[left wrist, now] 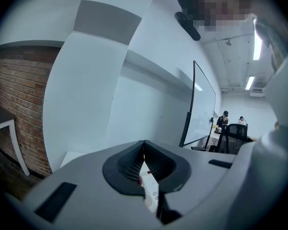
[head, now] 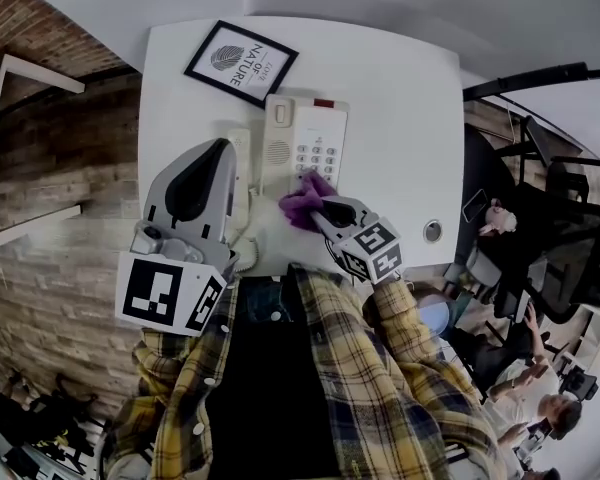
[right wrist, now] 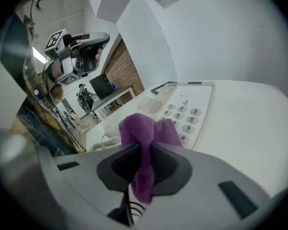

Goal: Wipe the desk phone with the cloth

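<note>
The white desk phone (head: 308,144) lies on the white table (head: 400,118), its handset (head: 240,166) off the cradle beside its left edge. My right gripper (head: 321,206) is shut on a purple cloth (head: 304,200), which rests at the near edge of the keypad. In the right gripper view the cloth (right wrist: 145,134) bunches out of the jaws of that gripper (right wrist: 143,151), just short of the phone's number keys (right wrist: 185,113). My left gripper (head: 223,148) is held up above the handset, jaws shut with nothing in them (left wrist: 144,147).
A framed print (head: 241,62) lies at the table's far end beyond the phone. The coiled cord (head: 246,254) trails near the front edge. A round cable grommet (head: 433,231) is at the right. Office chairs (head: 570,218) stand to the right, brick wall (head: 50,198) to the left.
</note>
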The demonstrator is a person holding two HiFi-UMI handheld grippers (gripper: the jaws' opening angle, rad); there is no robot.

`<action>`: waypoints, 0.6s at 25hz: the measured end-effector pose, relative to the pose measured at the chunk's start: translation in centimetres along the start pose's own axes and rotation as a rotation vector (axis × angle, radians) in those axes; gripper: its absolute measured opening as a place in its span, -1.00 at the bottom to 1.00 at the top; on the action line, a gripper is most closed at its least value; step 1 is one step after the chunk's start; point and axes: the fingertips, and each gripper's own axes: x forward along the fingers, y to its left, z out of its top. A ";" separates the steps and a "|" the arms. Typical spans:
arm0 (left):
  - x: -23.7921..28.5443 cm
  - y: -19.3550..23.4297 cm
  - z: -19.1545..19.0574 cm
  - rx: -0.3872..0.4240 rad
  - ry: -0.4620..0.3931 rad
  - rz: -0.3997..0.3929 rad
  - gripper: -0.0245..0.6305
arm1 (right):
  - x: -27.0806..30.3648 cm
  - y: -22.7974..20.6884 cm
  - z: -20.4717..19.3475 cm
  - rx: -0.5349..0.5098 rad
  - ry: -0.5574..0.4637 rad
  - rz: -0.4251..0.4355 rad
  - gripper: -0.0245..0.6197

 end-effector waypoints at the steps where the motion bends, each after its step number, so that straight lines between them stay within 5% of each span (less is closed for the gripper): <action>1: 0.0 0.0 0.0 0.000 0.000 0.000 -0.88 | -0.4 -0.1 0.7 0.006 -0.020 -0.003 -0.74; 10: 0.2 0.0 0.1 0.002 -0.002 0.009 -0.88 | -4.5 -7.0 12.6 -0.051 -0.277 -0.169 -0.74; 15: 0.1 0.4 0.1 -0.001 -0.003 0.023 -0.88 | -3.2 -12.2 15.7 -0.070 -0.281 -0.271 -0.74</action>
